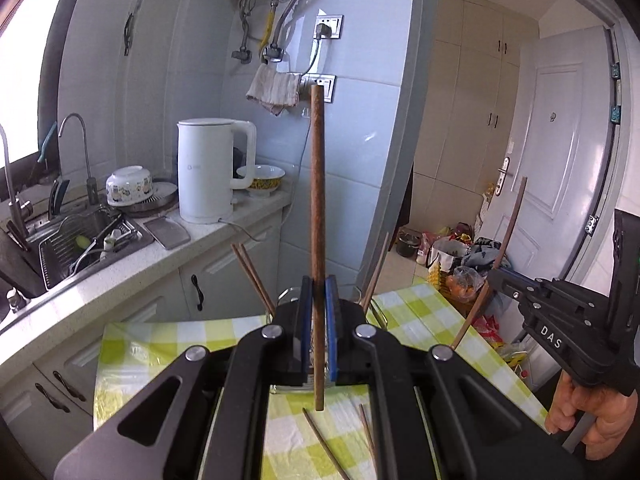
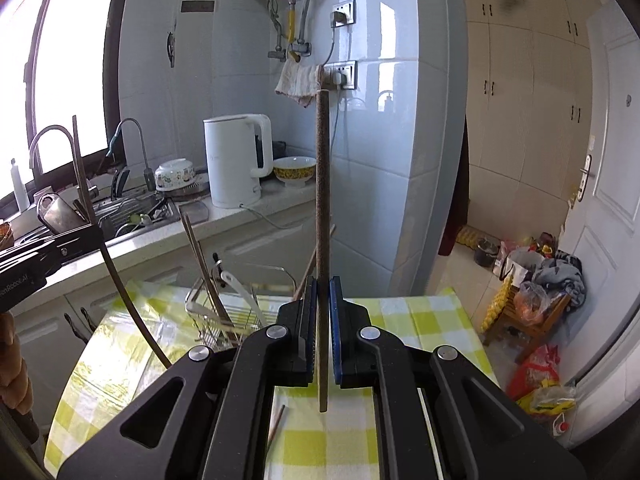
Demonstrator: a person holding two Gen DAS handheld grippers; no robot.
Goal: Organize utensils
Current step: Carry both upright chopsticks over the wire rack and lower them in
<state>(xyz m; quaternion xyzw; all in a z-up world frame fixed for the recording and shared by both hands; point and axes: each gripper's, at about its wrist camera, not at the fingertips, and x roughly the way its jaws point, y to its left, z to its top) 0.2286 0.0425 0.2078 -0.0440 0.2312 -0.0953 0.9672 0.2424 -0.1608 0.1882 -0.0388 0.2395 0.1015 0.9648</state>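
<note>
My left gripper (image 1: 319, 285) is shut on a thick brown chopstick (image 1: 317, 180) that stands upright between its blue pads, above the table. My right gripper (image 2: 322, 285) is shut the same way on a greyer chopstick (image 2: 322, 180). Each gripper shows in the other's view: the right gripper (image 1: 495, 274) with its thin chopstick (image 1: 511, 220), the left gripper (image 2: 93, 233) with its chopstick (image 2: 81, 168). A wire utensil rack (image 2: 208, 312) on the table holds several chopsticks (image 2: 200, 264) and a white spoon (image 2: 240, 288). Loose chopsticks (image 1: 320, 436) lie on the cloth.
The table wears a green-and-white check cloth (image 2: 400, 312). Beyond it a counter (image 1: 132, 264) carries a white kettle (image 1: 208, 168), bowls (image 1: 262, 180) and a sink (image 1: 76, 240) full of dishes. Bags (image 2: 536, 288) crowd the floor by the white door (image 2: 608, 184).
</note>
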